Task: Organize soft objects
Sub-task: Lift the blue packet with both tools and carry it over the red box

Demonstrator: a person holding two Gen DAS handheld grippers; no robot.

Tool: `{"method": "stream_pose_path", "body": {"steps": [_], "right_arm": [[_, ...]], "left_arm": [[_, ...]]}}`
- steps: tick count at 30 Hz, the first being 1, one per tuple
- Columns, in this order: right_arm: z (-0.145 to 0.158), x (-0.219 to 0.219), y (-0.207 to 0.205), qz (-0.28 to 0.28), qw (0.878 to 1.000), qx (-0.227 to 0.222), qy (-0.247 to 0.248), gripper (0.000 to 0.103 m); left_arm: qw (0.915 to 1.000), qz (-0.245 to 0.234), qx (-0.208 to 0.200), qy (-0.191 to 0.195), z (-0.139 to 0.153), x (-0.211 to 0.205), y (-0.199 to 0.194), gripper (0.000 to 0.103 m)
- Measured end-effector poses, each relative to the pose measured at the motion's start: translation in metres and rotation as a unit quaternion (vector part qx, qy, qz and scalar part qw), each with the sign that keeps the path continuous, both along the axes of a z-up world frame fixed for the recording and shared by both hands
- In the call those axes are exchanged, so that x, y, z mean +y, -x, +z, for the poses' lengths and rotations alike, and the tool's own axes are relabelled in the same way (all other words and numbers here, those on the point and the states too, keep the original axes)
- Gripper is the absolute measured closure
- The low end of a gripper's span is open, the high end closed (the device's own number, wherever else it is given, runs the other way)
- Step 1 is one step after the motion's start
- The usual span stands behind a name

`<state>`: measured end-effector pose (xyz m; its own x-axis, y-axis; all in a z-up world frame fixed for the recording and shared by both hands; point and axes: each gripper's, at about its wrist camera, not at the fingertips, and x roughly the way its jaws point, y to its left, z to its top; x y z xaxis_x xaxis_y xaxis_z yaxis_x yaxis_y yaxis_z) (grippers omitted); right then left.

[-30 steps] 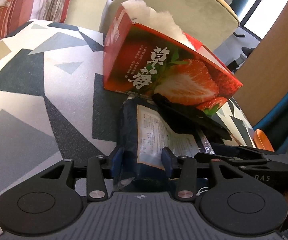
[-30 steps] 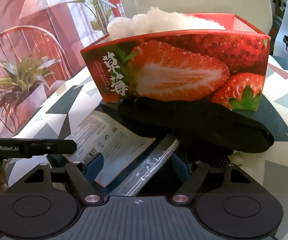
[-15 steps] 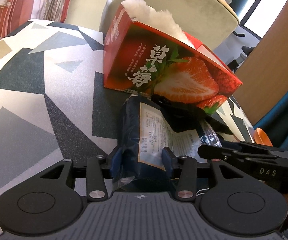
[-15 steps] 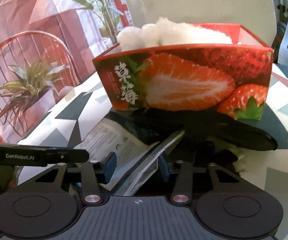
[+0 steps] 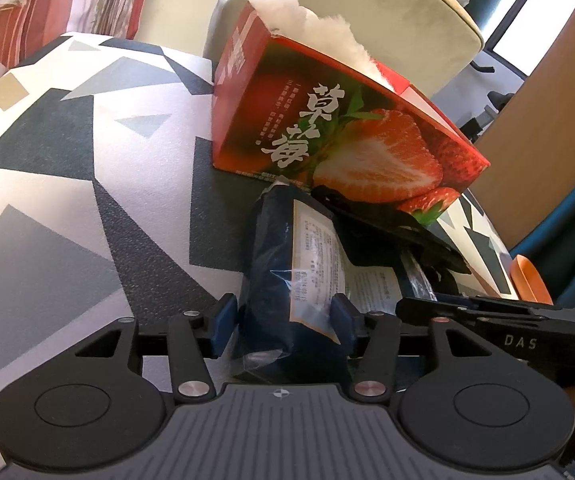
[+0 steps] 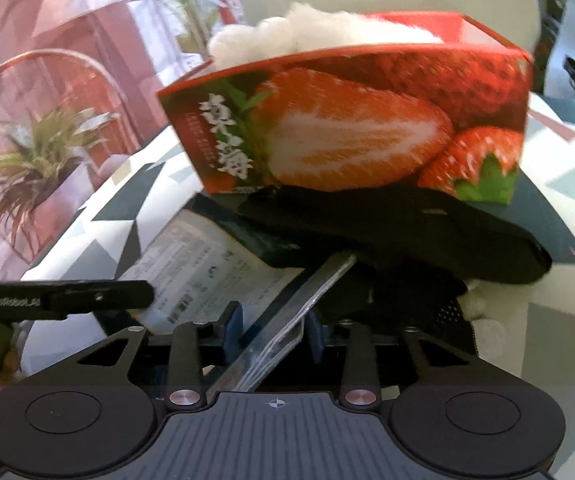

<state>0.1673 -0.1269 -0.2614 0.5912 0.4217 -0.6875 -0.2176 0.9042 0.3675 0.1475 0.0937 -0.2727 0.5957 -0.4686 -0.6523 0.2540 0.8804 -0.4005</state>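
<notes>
A dark blue plastic package (image 5: pixel 287 280) with a white label lies on the patterned table in front of a red strawberry box (image 5: pixel 343 128). My left gripper (image 5: pixel 283 320) is shut on the package's near end. My right gripper (image 6: pixel 273 330) is shut on the package's clear sealed edge (image 6: pixel 287 328); the label shows in the right wrist view (image 6: pixel 207 276). A black soft item (image 6: pixel 407 232) lies across the package against the strawberry box (image 6: pixel 351 128). White fluffy stuff (image 5: pixel 307 28) fills the box.
The table (image 5: pixel 67 168) has a white, grey and black triangle cloth. A pale chair (image 5: pixel 367 8) stands behind the box. An orange object (image 5: pixel 527 276) is at the right table edge. A white fluffy piece (image 6: pixel 483 308) lies under the black item.
My right gripper's fingers have closed in on the clear edge of the package and the right view has shifted left and closer. My left gripper keeps its hold.
</notes>
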Motion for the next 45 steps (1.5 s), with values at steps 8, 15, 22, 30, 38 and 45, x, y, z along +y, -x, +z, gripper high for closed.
{"method": "stream_pose_path", "body": {"steps": [8,15,22,30,38,45], "right_arm": [[-0.001,0.002,0.002,0.012,1.0,0.011,-0.006,0.065],[0.014,0.014,0.008,0.062,0.997,-0.036,0.012,0.091],[0.043,0.026,0.013,0.094,0.988,-0.114,0.035,0.093],[0.077,0.031,0.011,0.107,0.977,-0.18,0.036,0.093],[0.125,0.018,-0.023,0.083,0.964,-0.252,0.029,0.093],[0.145,-0.008,-0.073,0.027,0.951,-0.306,0.043,0.094]], "left_arm": [[1.0,-0.003,0.001,0.002,-0.001,-0.001,0.0,0.049],[0.9999,-0.01,-0.004,0.013,0.002,0.001,0.006,0.059],[0.998,0.007,-0.04,0.049,0.02,0.014,0.013,0.059],[0.994,0.021,-0.091,0.057,0.059,0.022,0.011,0.059],[0.9855,0.015,-0.166,0.029,0.123,0.002,-0.025,0.059],[0.98,-0.001,-0.198,0.019,0.156,-0.035,-0.096,0.059]]}}
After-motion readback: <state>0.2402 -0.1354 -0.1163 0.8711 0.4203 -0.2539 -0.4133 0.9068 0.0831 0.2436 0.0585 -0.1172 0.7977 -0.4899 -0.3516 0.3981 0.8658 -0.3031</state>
